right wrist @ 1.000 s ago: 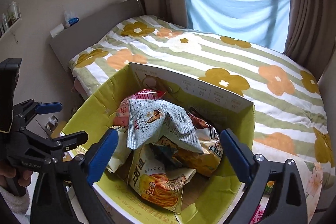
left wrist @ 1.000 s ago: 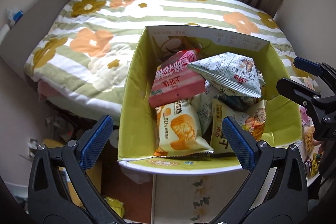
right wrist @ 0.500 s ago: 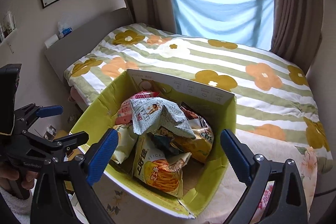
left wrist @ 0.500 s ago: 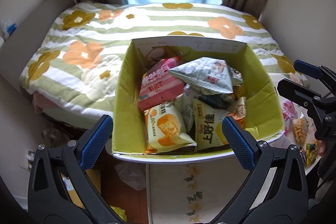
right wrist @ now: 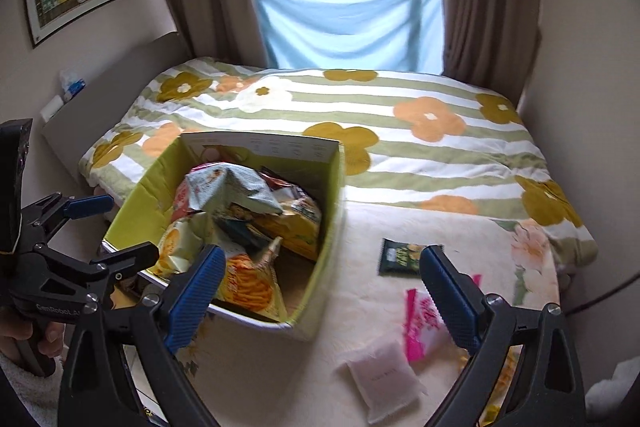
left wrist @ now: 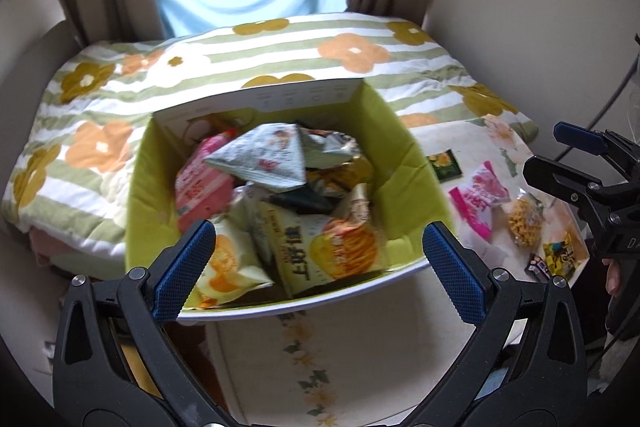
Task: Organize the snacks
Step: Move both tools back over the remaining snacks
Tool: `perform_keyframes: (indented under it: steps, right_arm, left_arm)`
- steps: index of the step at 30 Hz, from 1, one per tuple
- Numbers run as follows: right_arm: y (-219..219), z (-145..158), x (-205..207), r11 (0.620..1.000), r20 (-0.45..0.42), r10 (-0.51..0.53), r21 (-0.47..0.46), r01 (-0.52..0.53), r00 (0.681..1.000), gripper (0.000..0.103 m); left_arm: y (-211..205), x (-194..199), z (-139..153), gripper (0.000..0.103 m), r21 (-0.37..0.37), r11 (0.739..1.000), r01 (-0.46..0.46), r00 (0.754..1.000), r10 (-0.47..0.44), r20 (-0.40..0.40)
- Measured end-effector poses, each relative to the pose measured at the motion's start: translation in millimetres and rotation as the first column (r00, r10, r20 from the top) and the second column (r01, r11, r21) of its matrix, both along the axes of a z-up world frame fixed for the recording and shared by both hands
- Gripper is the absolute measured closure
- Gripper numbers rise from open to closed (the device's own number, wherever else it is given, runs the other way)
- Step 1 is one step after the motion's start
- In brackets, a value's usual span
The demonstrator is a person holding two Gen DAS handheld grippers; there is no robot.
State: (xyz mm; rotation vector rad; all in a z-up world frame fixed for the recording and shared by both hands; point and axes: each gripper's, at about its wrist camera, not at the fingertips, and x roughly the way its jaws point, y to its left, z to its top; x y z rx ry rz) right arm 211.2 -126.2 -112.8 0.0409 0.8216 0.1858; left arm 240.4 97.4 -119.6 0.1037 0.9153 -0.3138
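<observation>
Left gripper (left wrist: 316, 259): spread, empty, over the box (right wrist: 326, 227) of bagged snacks. Box: left on the table (right wrist: 352, 227). Loose packets to its right: dark sachet (right wrist: 400, 255), pink packet (right wrist: 424, 323), white pouch (right wrist: 386, 379). Right gripper (right wrist: 318, 291): spread, empty, nearer these.

The left wrist camera looks forward and down between its blue-padded fingers (left wrist: 188, 269) onto the nearby yellow-lined cardboard box of snack packets (left wrist: 404, 163). The right wrist camera sits to its right, facing likewise. Both views share that box (right wrist: 332, 203), the flower-patterned striped quilt (right wrist: 400, 147) and the curtained window beyond.
</observation>
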Motion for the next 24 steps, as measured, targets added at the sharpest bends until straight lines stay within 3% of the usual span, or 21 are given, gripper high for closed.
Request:
perform_keyframes:
  steps: [11,16,24]
  right_arm:
    - [-120,-21,-34,0.995,-0.045,-0.095,0.027,0.096,0.995,0.006]
    - [-161,-46,-44,0.998,-0.099,-0.059,-0.003,0.059,0.993,0.001]
    - [-200,-96,-53,0.998,-0.213,0.019,-0.048,-0.029,0.977,0.001]
  left_arm:
    - [-99,-18,-6,0.000,0.011,0.999,0.044,0.999,-0.044,-0.014]
    - [-153,-24,-16,0.000,0.012,0.998,0.065,0.997,-0.064,-0.038]
    - [-229,-17,-51,0.000,0.095,0.987,0.129,0.988,-0.120,-0.097]
